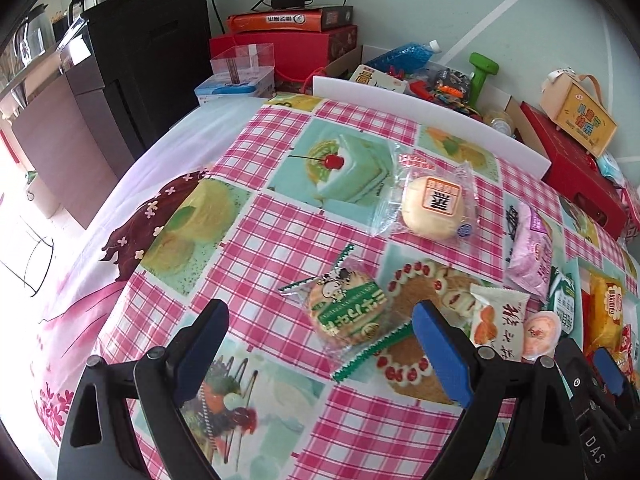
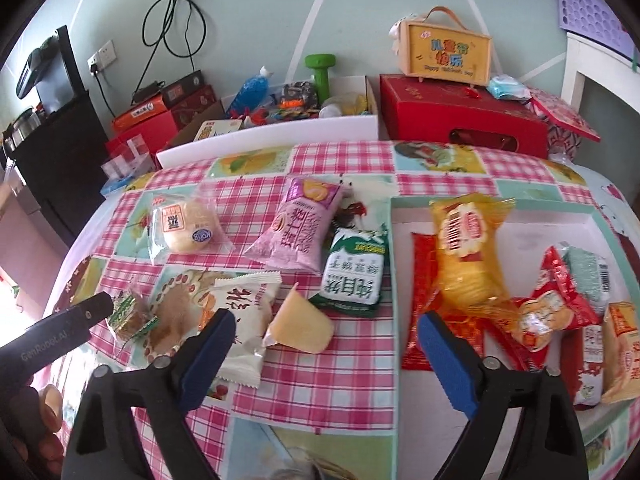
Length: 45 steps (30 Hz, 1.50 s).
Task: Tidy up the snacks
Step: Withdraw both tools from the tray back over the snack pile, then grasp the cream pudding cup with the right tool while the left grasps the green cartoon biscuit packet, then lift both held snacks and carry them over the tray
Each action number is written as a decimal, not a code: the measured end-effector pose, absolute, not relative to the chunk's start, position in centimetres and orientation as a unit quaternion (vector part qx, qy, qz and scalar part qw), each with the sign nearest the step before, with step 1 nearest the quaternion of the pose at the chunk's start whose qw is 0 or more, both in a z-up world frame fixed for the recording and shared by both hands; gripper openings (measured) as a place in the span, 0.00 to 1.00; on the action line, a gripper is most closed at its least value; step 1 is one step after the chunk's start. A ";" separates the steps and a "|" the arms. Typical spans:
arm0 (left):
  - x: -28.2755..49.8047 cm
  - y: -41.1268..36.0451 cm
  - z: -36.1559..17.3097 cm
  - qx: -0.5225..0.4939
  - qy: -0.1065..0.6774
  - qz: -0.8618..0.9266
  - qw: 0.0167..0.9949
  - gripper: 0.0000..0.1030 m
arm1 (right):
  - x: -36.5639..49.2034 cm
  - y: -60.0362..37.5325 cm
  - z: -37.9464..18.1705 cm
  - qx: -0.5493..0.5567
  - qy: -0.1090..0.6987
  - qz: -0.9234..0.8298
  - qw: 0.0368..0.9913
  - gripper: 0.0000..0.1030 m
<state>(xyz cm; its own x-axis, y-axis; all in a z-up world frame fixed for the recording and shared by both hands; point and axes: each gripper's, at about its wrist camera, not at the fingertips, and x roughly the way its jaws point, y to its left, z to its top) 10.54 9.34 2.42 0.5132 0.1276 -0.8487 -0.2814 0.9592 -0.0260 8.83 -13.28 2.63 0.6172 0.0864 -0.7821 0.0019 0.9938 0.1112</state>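
Both grippers hang over the pink checked tablecloth (image 1: 280, 248), angled downward. The left gripper (image 1: 320, 320) has its blue-padded fingers (image 1: 438, 344) spread wide, nothing between them but cloth and the edge of a round biscuit in a green-and-clear wrapper (image 1: 344, 308), which lies flat just ahead of the right-hand pad without touching it. Beyond that sits a pale round bun in a clear wrapper (image 1: 432, 208), well apart from the biscuit.

Over to the right gripper (image 2: 326, 334): fingers (image 2: 210, 344) apart as well, and empty. Between them (though on the table beneath, not gripped) lies a yellowish wedge-shaped snack (image 2: 302, 326), with a white packet with red characters (image 2: 244, 320) touching the left pad's side. Further back, a pink packet (image 2: 300, 228) and a green-and-white biscuit pack (image 2: 354, 272) lie side by side, edges overlapping.

To the right is the shallow white tray with a mint-green rim (image 2: 394, 264), already loaded: a yellow packet (image 2: 468, 256) leaning over a flat red sachet (image 2: 424, 276), red-and-clear wrapped snacks (image 2: 548, 312) piled beside it, and an orange-edged packet (image 2: 622, 348) at the far right.

The other gripper's black finger (image 2: 80, 316) pokes in at the left edge of the right-wrist view, near the green-wrapped biscuit. A red gift box (image 2: 464, 116) stands at the back.
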 end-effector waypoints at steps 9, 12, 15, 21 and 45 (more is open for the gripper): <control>12.5 10.6 -0.1 -0.094 0.503 0.113 0.852 0.90 | 9.9 -13.1 1.1 0.066 0.448 0.018 0.891 0.71; 13.1 10.4 -0.8 -0.099 0.507 0.109 0.849 0.90 | 10.2 -12.9 0.5 0.066 0.456 0.022 0.887 0.65; 13.7 10.1 -1.4 -0.099 0.513 0.104 0.846 0.90 | 10.5 -12.9 -0.1 0.068 0.462 0.023 0.884 0.59; 14.6 9.4 -2.3 -0.091 0.519 0.100 0.844 0.69 | 10.8 -12.8 -1.0 0.067 0.477 0.020 0.876 0.46; 12.2 5.1 0.4 -0.064 0.495 0.073 0.864 0.50 | 9.4 -12.8 0.4 0.036 0.474 0.025 0.879 0.39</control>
